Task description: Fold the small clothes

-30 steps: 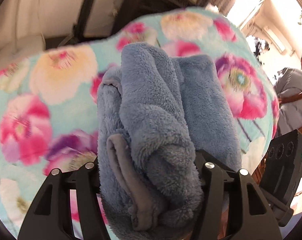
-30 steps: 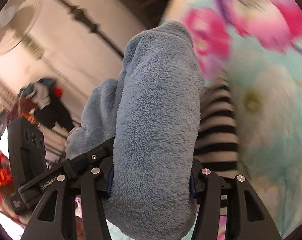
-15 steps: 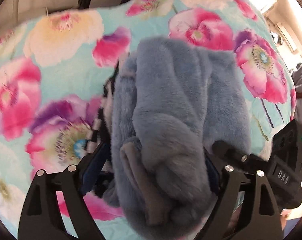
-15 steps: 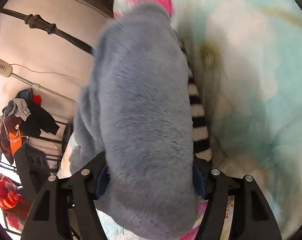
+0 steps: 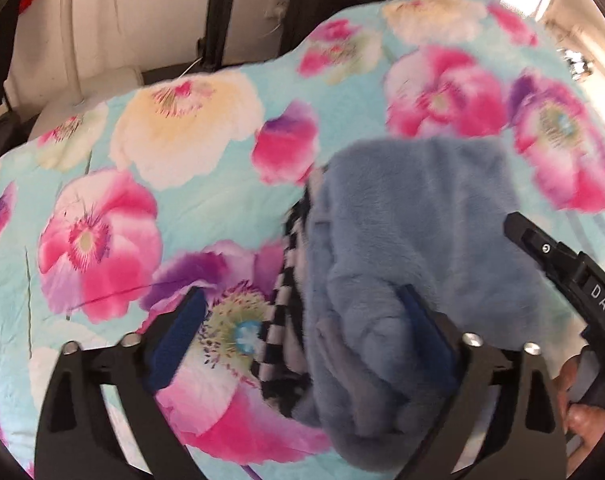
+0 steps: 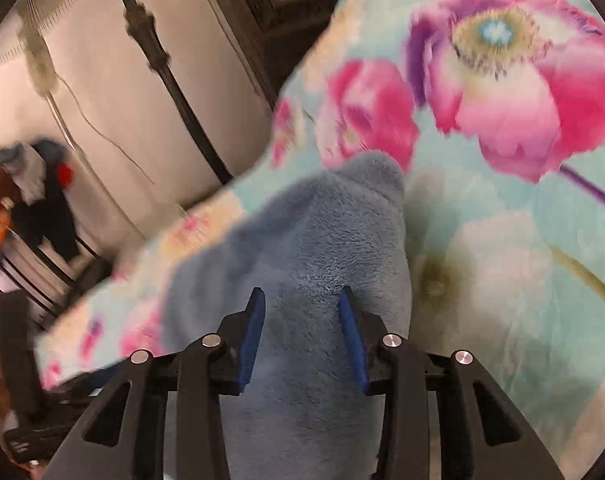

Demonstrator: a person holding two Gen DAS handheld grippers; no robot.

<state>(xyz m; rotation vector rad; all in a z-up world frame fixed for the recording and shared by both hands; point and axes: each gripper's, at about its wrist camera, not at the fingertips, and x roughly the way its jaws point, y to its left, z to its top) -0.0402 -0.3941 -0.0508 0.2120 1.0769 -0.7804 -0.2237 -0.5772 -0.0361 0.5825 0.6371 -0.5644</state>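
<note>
A folded blue fleece garment (image 5: 414, 240) lies on the floral bedspread (image 5: 182, 140), on top of a black-and-white striped piece (image 5: 282, 320). My left gripper (image 5: 302, 332) stands wide, its jaws still opening. The fleece leans against the right pad, and the left pad (image 5: 178, 336) is well clear of it. In the right wrist view the same fleece (image 6: 322, 232) fills the middle. My right gripper (image 6: 302, 320) hovers over it with its jaws closing. Fleece lies between the blue pads (image 6: 254, 332), but I see no pinch.
The bedspread's edge (image 6: 206, 216) drops off to the left in the right wrist view, toward a pale wall, a standing fan (image 6: 38, 52) and a clothes rack (image 6: 34, 200). The other gripper's black body (image 5: 582, 280) and a hand (image 5: 582, 416) sit at the right of the left wrist view.
Both grippers have let go of the thick blue fold that they held. It has come down onto the striped piece on the bedspread. The left jaws spread wide and the right jaws narrowed.
</note>
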